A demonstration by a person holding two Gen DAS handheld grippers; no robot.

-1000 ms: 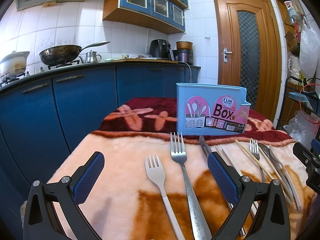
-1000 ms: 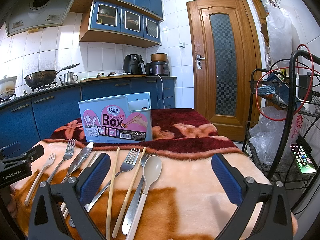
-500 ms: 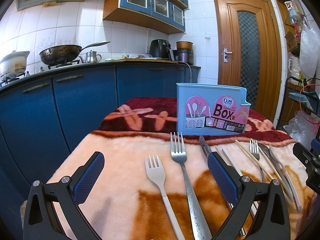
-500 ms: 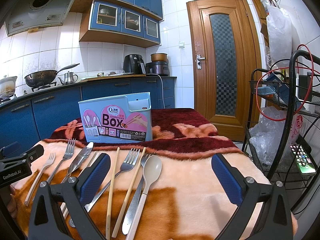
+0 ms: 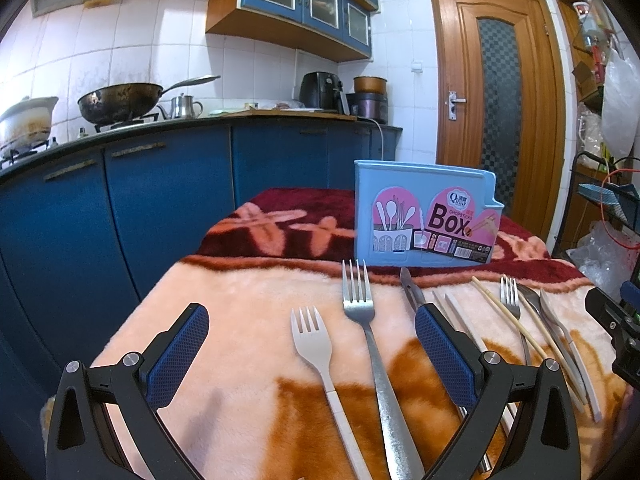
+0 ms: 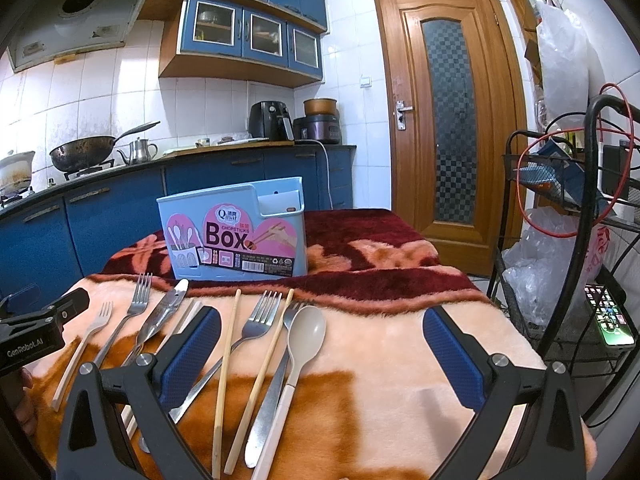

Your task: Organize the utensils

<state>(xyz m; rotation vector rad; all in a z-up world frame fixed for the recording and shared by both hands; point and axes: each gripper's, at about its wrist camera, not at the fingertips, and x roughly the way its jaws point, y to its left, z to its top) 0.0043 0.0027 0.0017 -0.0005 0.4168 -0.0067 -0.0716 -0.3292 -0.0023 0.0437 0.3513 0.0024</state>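
A light blue utensil box (image 5: 424, 216) stands upright at the far side of the blanket-covered table; it also shows in the right wrist view (image 6: 236, 236). Utensils lie in a row before it: a beige plastic fork (image 5: 314, 344), a steel fork (image 5: 360, 304), a knife (image 6: 160, 320), two wooden chopsticks (image 6: 228, 344), another fork (image 6: 260, 316) and a beige spoon (image 6: 306, 336). My left gripper (image 5: 312, 354) is open and empty, low over the two left forks. My right gripper (image 6: 322, 356) is open and empty, over the chopsticks and spoon.
An orange and maroon plush blanket (image 6: 400, 344) covers the table. Blue kitchen cabinets (image 5: 120, 208) run along the left. A black wire rack (image 6: 568, 240) with bags, cables and a lit phone (image 6: 610, 322) stands close at the right. A wooden door (image 6: 448, 120) is behind.
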